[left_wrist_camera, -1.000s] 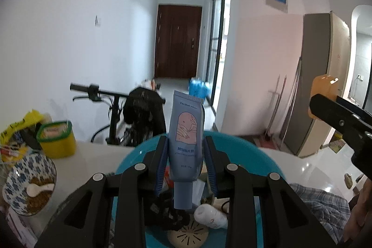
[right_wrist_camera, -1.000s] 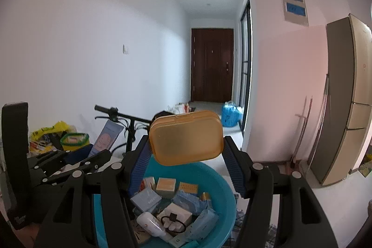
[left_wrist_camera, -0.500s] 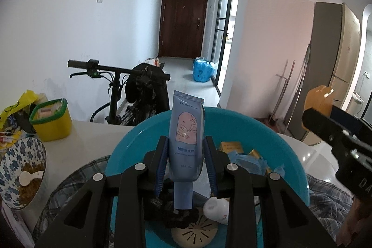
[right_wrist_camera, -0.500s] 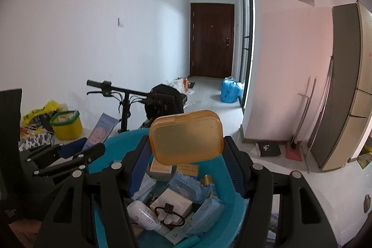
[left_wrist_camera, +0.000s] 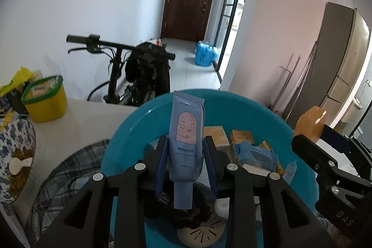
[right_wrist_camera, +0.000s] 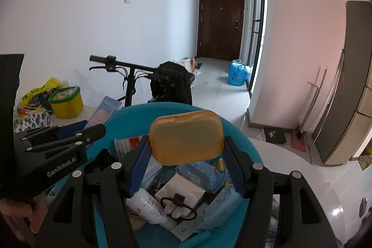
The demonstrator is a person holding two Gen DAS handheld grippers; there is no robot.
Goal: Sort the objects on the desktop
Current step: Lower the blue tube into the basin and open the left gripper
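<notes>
Nearest the left wrist camera, at lower centre of the frame, the left claw (left_wrist_camera: 186,162) is clenched on a blue tube (left_wrist_camera: 186,138), which stands upright, cap down, between the blue pads. Low in the right wrist frame, the right claw (right_wrist_camera: 186,164) grips an orange case (right_wrist_camera: 186,137) by its lower edge, the case standing above the fingers. Just beyond and below both sits the teal basin (left_wrist_camera: 244,106), already crowded with a white bottle (right_wrist_camera: 147,206), small boxes and blue packets. It rests on a white surface (left_wrist_camera: 93,113); a yellow tub (left_wrist_camera: 45,99) stands at the left edge of that frame, and a bicycle (left_wrist_camera: 130,66) is parked behind.

Both items appear to hover over the basin, so the step in hand is probably the drop. It would go best by lowering each claw close to the pile before opening, one at a time, aiming at a gap so nothing bounces over the rim. The claws sit close together, so spacing them should avoid a knock.
</notes>
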